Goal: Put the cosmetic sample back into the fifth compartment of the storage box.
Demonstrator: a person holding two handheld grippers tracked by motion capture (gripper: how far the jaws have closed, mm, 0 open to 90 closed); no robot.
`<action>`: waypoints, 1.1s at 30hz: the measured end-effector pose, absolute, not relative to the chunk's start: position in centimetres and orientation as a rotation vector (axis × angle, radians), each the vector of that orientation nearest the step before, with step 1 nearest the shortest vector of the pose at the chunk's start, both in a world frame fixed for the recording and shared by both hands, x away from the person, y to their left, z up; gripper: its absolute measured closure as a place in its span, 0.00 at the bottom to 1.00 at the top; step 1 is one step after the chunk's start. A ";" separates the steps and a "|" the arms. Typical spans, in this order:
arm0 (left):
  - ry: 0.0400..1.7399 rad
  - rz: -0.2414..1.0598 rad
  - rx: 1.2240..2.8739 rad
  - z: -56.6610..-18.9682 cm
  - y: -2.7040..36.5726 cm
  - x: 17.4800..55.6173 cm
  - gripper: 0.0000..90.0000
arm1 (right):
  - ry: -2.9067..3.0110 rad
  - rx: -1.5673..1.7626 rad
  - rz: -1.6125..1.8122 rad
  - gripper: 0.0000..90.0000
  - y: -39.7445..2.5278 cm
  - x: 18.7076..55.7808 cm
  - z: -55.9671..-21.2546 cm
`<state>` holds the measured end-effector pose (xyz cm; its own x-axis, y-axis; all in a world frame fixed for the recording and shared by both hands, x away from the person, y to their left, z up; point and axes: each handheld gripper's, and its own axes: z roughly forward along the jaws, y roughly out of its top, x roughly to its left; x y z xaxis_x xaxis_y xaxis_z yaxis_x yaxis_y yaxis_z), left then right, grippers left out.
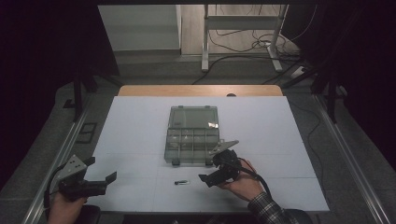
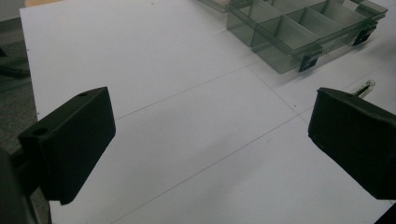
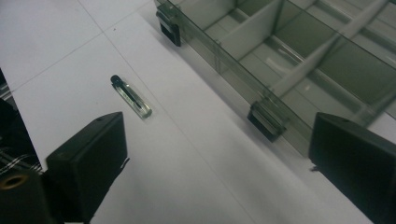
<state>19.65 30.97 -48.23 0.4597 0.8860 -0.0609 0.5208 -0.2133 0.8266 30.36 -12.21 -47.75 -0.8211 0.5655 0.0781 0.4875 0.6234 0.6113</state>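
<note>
Table (image 1: 140, 140) surface is carrying a white sheet, and a clear compartment box (image 1: 192, 135) is lying open near its middle, lid folded back toward the far side. In the right gripper view the box (image 3: 299, 60) is showing its dividers and two dark latches along the near wall. A small clear vial (image 1: 182, 182) with a dark cap is lying flat on the sheet, just in front of the box and apart from it.

The right gripper (image 1: 211, 173) is hovering low over the sheet beside the near right corner of the box, tilted toward the vial. Its jaws are standing wide apart and gripping nothing; in the right gripper view the vial (image 3: 131, 96) is lying just beyond the left-hand jaw, untouched.

The left gripper (image 1: 106, 176) is resting at the near left edge of the table, well apart from the box. Its jaws are also spread wide and empty; in the left gripper view the vial (image 2: 364, 87) is peeking out behind the right-hand jaw, with the box (image 2: 299, 32) farther off
</note>
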 end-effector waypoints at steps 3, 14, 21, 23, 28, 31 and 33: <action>1.183 0.554 1.877 -48.2 31.0 19.6 0.02 | 2.726 0.856 0.955 0.09 -11.6 30.4 -47.9; 1.180 0.555 1.883 -48.2 30.9 19.7 0.02 | 2.842 0.743 0.911 0.35 -9.4 30.6 -48.8; 1.179 0.553 1.883 -48.2 30.9 19.7 0.02 | 2.891 0.658 0.891 0.53 -7.8 30.8 -49.3; 1.179 0.552 1.881 -48.2 30.9 19.7 0.01 | 2.919 0.629 0.890 0.58 -7.2 30.9 -49.6; 1.178 0.550 1.879 -48.2 31.0 19.7 0.01 | 2.956 0.538 0.883 0.71 -5.6 30.8 -50.3; 1.177 0.549 1.879 -48.2 31.0 19.7 0.02 | 2.972 0.512 0.876 0.75 -5.2 30.7 -50.7; 1.177 0.548 1.878 -48.2 31.0 19.7 0.01 | 2.990 0.496 0.863 0.77 -4.8 30.6 -51.0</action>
